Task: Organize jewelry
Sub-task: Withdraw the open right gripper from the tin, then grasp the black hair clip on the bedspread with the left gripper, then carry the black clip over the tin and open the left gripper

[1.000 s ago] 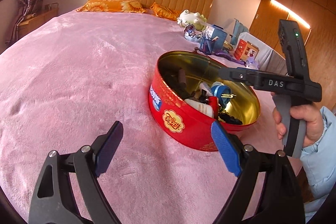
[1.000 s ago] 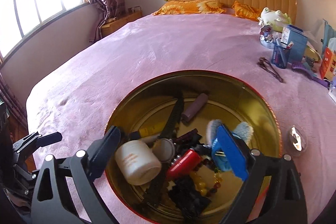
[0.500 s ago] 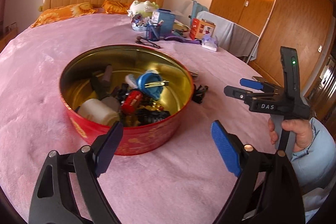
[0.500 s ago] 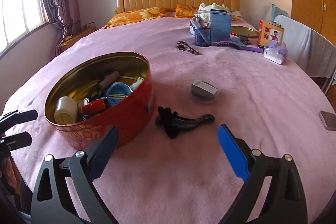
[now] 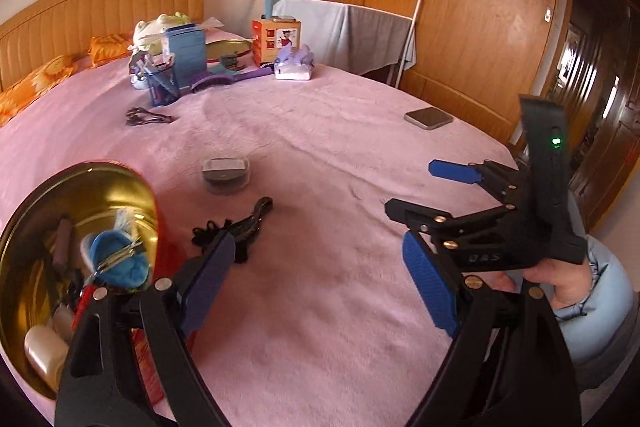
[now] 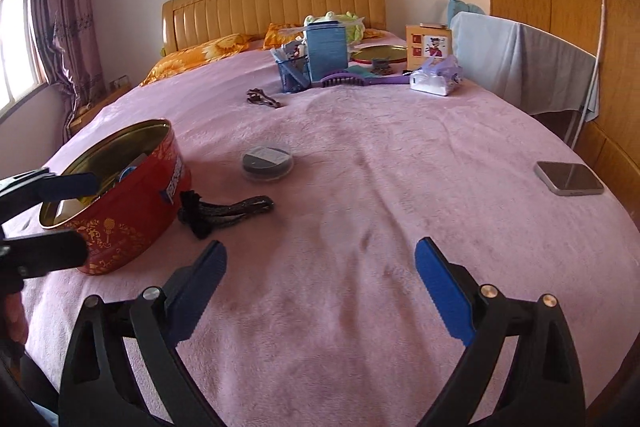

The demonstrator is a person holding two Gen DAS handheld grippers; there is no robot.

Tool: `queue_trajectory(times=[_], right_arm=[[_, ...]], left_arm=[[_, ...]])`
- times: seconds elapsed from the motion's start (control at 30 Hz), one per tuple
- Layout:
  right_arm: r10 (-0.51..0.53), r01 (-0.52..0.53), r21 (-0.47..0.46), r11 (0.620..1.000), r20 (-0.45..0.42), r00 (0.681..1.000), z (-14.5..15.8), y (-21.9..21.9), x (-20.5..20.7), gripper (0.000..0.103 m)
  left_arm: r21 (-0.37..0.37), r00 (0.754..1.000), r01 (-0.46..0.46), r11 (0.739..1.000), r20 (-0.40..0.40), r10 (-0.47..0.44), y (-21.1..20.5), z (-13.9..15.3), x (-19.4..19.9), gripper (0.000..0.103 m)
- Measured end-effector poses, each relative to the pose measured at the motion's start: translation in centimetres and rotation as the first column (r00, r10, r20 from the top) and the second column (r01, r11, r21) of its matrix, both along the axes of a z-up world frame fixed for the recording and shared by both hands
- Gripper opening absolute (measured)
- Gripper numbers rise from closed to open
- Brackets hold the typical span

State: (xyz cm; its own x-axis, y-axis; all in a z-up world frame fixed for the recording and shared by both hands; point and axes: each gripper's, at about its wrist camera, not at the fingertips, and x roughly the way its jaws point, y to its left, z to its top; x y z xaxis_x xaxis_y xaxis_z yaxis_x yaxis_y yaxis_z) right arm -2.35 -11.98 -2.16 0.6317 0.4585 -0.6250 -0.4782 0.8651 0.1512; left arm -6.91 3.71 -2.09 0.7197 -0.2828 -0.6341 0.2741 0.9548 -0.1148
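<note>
A red round tin with a gold inside holds several small items and stands on the pink bedspread, at the left of the left wrist view. Just right of the tin lies a black hair band, seen also past my left fingertip. A small round clear container sits beyond it. My left gripper is open and empty over bare bedspread. My right gripper is open and empty too, hovering right of the tin, and shows in the left wrist view held by a hand.
A phone lies near the bed's right edge. Farther back are a brown beaded piece, a blue mesh cup, a purple brush, a tissue pack and a plush frog. A towel rack and wardrobe stand to the right.
Both views have swung right, so the tin has slid to their left side. My right gripper left the spot above the tin and now hangs over the bedspread. Both stayed open.
</note>
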Motion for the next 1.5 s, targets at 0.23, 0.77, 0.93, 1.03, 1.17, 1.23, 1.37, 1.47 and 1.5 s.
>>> queue_trajectory(times=[0.23,0.77,0.93,1.03,1.17,1.23,1.37,1.47,1.5], right_arm=[[-0.044,0.046,0.085,0.995,-0.024,0.999,0.2,-3.2,0.8,0.096],[-0.041,0.046,0.138,0.989,-0.041,0.998,-0.5,-4.4,0.5,0.097],[-0.055,0.061,0.140,0.988,-0.049,0.997,-0.5,-4.5,0.4,0.097],[-0.051,0.056,0.132,0.990,-0.045,0.998,-0.3,-4.1,0.2,0.097],[-0.024,0.029,0.108,0.994,-0.040,0.999,0.0,-2.7,-0.3,0.097],[-0.007,0.011,0.098,0.995,-0.038,0.999,0.1,-1.8,-0.5,0.097],[0.030,-0.027,0.077,0.997,-0.036,0.999,0.2,0.3,-1.2,0.097],[0.059,-0.057,0.059,0.997,-0.035,0.998,0.2,1.8,-1.7,0.097],[0.069,-0.068,0.053,0.996,-0.035,0.997,0.2,2.3,-1.8,0.097]], left_arm=[[0.091,0.992,-0.002,0.996,-0.122,0.014,-1.6,-4.0,8.3,0.084],[0.408,0.928,-0.023,0.913,-0.330,0.171,-0.6,-10.5,14.9,0.023],[0.362,0.954,-0.023,0.932,-0.270,0.129,-1.0,-7.6,13.1,0.016],[0.323,0.972,-0.049,0.945,-0.203,0.120,-0.5,-4.7,11.6,0.014],[0.253,0.983,-0.135,0.958,-0.089,0.162,2.4,0.1,8.7,0.014],[0.193,0.982,-0.167,0.967,-0.049,0.180,4.5,2.4,7.2,0.015],[0.166,0.964,-0.265,0.950,0.038,0.263,8.9,5.8,3.9,0.015],[0.188,0.945,-0.327,0.926,0.051,0.323,11.7,6.1,2.0,0.015],[0.200,0.937,-0.347,0.916,0.042,0.346,12.7,5.7,1.5,0.015]])
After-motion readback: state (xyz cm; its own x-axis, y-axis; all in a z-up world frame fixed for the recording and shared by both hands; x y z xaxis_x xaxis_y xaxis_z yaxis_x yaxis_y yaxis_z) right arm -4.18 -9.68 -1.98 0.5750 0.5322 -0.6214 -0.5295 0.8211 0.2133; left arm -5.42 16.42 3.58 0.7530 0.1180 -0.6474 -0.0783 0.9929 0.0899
